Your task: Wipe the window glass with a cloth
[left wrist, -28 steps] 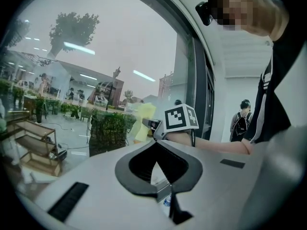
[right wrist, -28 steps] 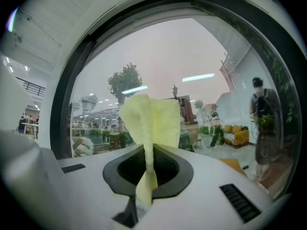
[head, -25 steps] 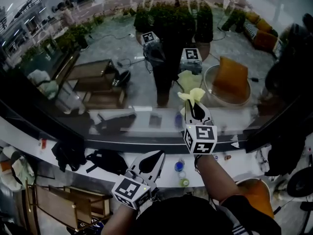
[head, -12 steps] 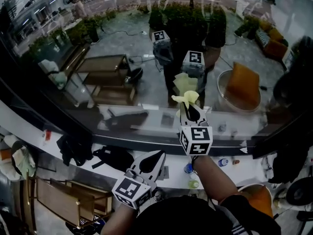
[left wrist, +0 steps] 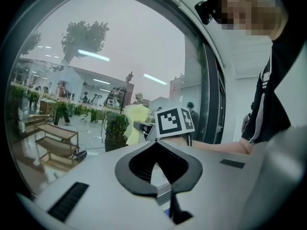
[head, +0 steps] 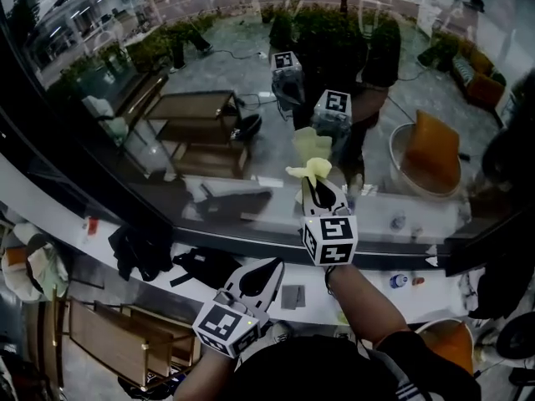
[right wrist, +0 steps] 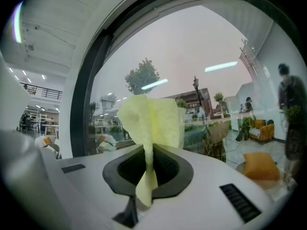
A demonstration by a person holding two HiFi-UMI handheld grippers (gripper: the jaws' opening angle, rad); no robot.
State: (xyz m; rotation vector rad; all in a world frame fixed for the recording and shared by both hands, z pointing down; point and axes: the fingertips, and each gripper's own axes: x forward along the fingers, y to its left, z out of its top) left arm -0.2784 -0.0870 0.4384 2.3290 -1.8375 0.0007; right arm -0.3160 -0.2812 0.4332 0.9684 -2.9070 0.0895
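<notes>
In the head view my right gripper (head: pixel 316 182) points up at the window glass (head: pixel 201 73), shut on a pale yellow cloth (head: pixel 308 170) whose bunched top lies against the pane. The right gripper view shows the cloth (right wrist: pixel 151 121) fanning out above the closed jaws of that gripper (right wrist: pixel 149 150), in front of the glass (right wrist: pixel 201 66). My left gripper (head: pixel 272 265) hangs lower and to the left, shut and empty, apart from the pane. From the left gripper view its tips (left wrist: pixel 156 145) meet, with the cloth (left wrist: pixel 134 123) beyond them.
The pane mirrors both grippers' marker cubes (head: pixel 333 107). A dark window frame (head: pixel 209 234) runs below the glass. Under it a white ledge (head: pixel 92 245) holds black bags (head: pixel 138 249) and small bottles (head: pixel 399 281). An orange chair (head: pixel 436 149) shows through the glass.
My right gripper and the cloth have slid a little to the left across the glass, and the head view has shifted with them. The left gripper has stayed where it was.
</notes>
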